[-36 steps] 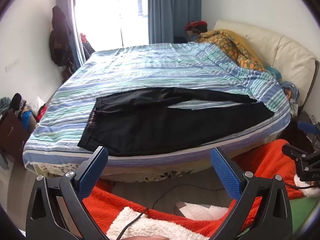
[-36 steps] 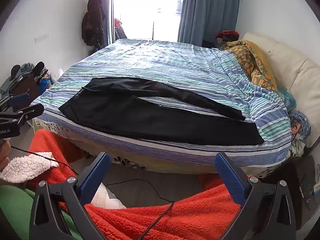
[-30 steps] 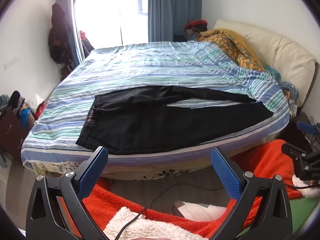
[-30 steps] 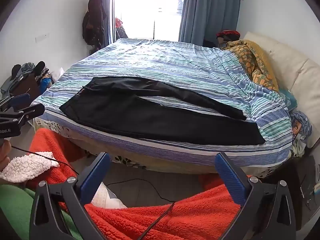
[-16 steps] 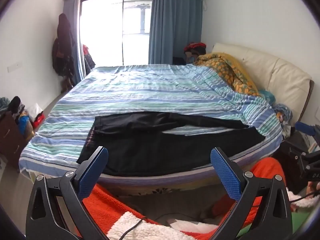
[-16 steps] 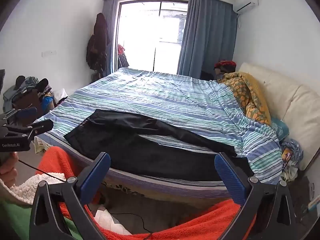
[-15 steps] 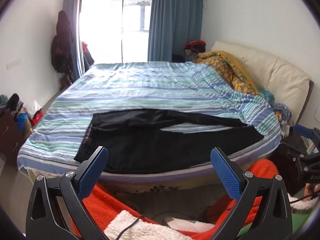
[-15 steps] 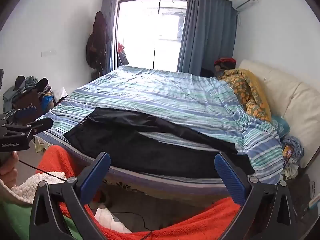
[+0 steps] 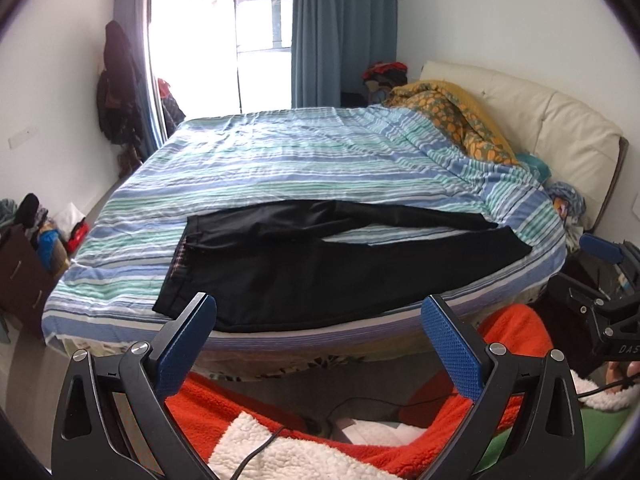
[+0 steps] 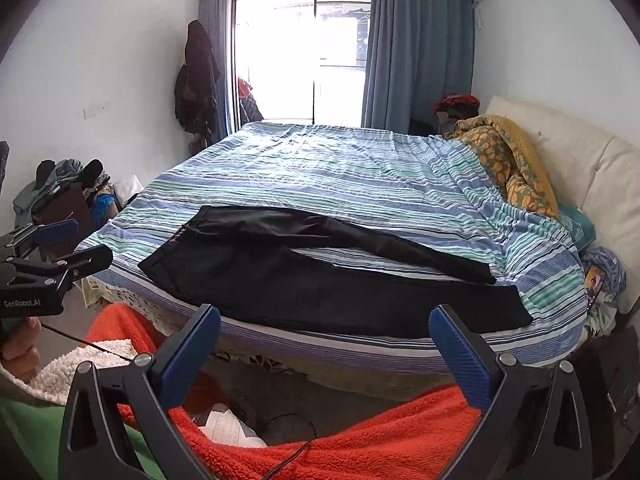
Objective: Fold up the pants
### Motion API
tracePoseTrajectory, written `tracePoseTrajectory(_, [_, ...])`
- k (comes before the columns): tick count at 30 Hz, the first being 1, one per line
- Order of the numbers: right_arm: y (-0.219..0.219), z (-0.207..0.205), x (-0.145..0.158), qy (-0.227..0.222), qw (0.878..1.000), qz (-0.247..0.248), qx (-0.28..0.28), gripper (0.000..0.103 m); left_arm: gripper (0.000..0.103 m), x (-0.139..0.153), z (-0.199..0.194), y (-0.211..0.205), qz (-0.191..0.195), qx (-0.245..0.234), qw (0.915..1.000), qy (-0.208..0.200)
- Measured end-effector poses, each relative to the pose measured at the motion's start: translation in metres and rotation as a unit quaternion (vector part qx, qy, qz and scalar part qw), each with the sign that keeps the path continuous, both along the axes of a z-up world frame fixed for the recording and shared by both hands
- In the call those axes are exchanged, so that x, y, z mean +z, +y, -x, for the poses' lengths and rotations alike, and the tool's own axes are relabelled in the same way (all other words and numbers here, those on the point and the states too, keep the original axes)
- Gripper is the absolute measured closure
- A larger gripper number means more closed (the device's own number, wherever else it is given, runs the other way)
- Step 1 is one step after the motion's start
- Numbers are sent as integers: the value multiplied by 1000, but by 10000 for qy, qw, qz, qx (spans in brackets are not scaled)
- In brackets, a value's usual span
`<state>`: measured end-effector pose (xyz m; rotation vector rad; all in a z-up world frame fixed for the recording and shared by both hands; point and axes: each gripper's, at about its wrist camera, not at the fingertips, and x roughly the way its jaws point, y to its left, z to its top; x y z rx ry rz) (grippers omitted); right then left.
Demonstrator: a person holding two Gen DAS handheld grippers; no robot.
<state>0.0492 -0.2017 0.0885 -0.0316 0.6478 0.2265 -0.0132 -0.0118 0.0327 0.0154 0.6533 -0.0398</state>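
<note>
Black pants (image 9: 304, 264) lie flat along the near edge of the striped bed (image 9: 304, 160), waistband to the left, the two legs spread apart toward the right. They also show in the right wrist view (image 10: 320, 280). My left gripper (image 9: 318, 332) is open and empty, held in front of the bed edge below the pants. My right gripper (image 10: 324, 340) is open and empty, also short of the bed edge. Each gripper shows at the side of the other's view, the right one (image 9: 600, 280) and the left one (image 10: 52, 256).
An orange patterned blanket (image 9: 452, 120) and cream headboard (image 9: 560, 132) lie at the right. Clutter and a dark cabinet (image 9: 24, 264) stand left of the bed. Red fleece (image 10: 360, 432) covers my legs below the grippers. A window and blue curtain (image 10: 416, 48) are behind.
Both grippers have risen and tilted up, so more of the room and window shows and the bed sits lower in view. Both stay open. The pants have not moved.
</note>
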Motion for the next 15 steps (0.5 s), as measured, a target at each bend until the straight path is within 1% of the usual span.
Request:
tracePoseTrajectory(2, [-1, 0, -1, 4, 10000, 59, 2, 0, 1, -1, 1, -1, -30, 20, 10000, -14])
tracePoseTrajectory(5, [-4, -3, -1, 25, 10000, 16, -36, 0, 1, 2, 2, -1, -20, 44, 9999, -119])
tracePoseTrajectory(7, [-2, -2, -1, 7, 10000, 20, -16, 0, 1, 3, 1, -3, -43, 4, 9999, -108])
tracePoseTrajectory(11, [1, 0, 0, -50, 10000, 44, 4, 0, 1, 2, 1, -10, -208, -96, 9997, -114])
tracePoseTrajectory(15, [1, -3, -2, 19, 10000, 10, -20, 0, 1, 3, -1, -12, -255, -146, 9995, -114])
